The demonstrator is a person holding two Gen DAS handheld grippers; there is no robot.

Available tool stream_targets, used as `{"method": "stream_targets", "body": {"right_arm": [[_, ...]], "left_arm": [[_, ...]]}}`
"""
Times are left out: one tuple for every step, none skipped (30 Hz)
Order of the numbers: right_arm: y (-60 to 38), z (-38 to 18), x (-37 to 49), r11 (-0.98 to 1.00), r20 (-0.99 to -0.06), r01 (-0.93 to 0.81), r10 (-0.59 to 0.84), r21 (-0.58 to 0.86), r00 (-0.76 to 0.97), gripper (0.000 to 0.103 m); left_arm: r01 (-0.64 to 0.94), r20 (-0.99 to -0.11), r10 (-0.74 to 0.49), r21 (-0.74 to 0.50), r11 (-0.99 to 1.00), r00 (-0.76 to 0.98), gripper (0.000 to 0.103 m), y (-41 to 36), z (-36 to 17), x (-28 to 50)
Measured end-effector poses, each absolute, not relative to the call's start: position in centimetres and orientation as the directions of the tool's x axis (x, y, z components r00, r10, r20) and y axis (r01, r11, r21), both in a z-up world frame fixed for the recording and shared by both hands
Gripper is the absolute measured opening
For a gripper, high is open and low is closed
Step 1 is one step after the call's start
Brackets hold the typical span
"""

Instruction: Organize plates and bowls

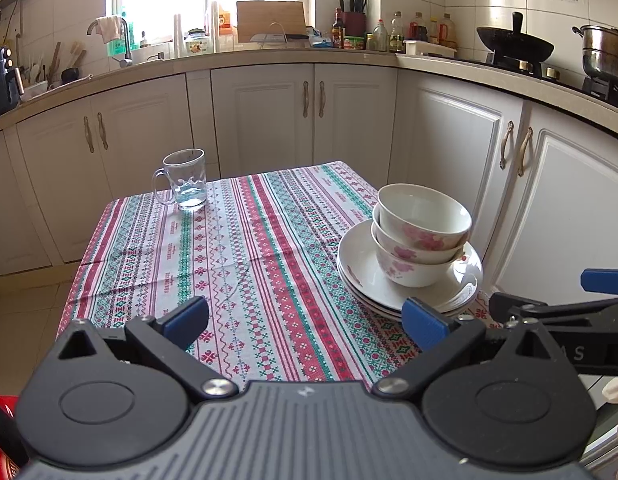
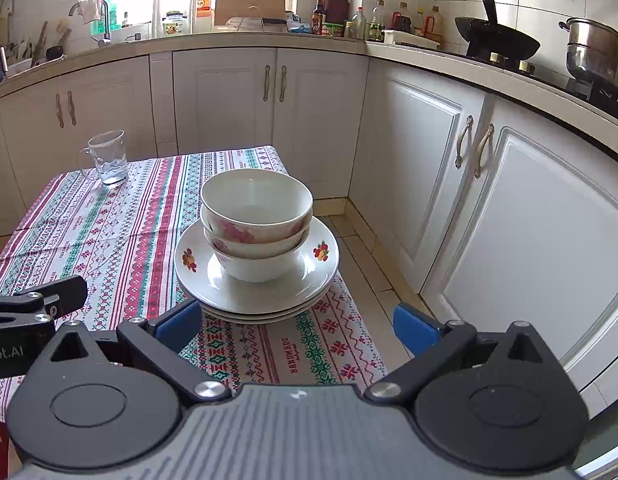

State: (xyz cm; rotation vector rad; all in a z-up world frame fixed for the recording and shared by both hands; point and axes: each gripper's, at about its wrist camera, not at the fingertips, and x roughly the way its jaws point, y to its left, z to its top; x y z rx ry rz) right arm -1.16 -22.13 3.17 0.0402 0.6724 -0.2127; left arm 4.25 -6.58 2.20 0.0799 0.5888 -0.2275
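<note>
Surface: small table under a striped cloth [image 1: 245,248] woven in red, green and white bands, set in front of white kitchen cabinets [image 2: 225,96].
Bowls: three white ceramic bowls with pink flower prints [image 2: 256,208], nested one inside another, upright; in the left wrist view the same stack [image 1: 423,222] leans slightly.
Plates: stack of white shallow plates with small fruit decals on the rim [image 2: 321,276], at least three edges visible; the bowls stand at the centre of the top plate.
Position of stack: near the right-hand edge of the surface, close to its near corner; in the left wrist view the plates [image 1: 357,264] lie to the right of centre.
Glass: clear glass mug with a handle [image 1: 185,179], upright, at the far left corner of the cloth, well apart from the crockery.
Left hand-held gripper [image 1: 305,320]: black frame with blue fingertip pads, jaws spread wide, nothing between them, over the near part of the cloth; its right pad [image 1: 423,322] sits just in front of the plate stack's near edge; whether it touches cannot be told.
Right hand-held gripper [image 2: 297,326]: same build, jaws spread wide and empty, facing the crockery stack squarely; its left pad [image 2: 179,322] is just beside the near-left rim of the plates, its right pad beyond the cloth's edge over the tiled floor [image 2: 365,256].
Worktop behind: black wok [image 2: 497,42] and steel pot [image 2: 597,54] on the stove, bottles and a knife block along the wall.
</note>
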Motion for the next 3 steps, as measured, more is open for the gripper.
{"method": "stream_targets", "body": {"right_arm": [[-22.13,3.21,-1.16,0.977,-0.622,0.208,-0.183,-0.033,0.762,0.103],[-22.13,3.23,-1.17,0.977,-0.621,0.208,-0.184,-0.034,0.762,0.103],[-22.09,3.23,-1.16,0.977,-0.621,0.208,-0.184,-0.035,0.761,0.103]], "left_arm": [[0.235,-0.559,-0.190,0.009,0.972,0.807,0.102,-6.59,2.21,4.25],[0.234,-0.560,-0.190,0.008,0.972,0.807,0.102,-6.63,2.19,4.24],[0.235,-0.560,-0.190,0.008,0.972,0.806,0.102,-6.63,2.19,4.24]]}}
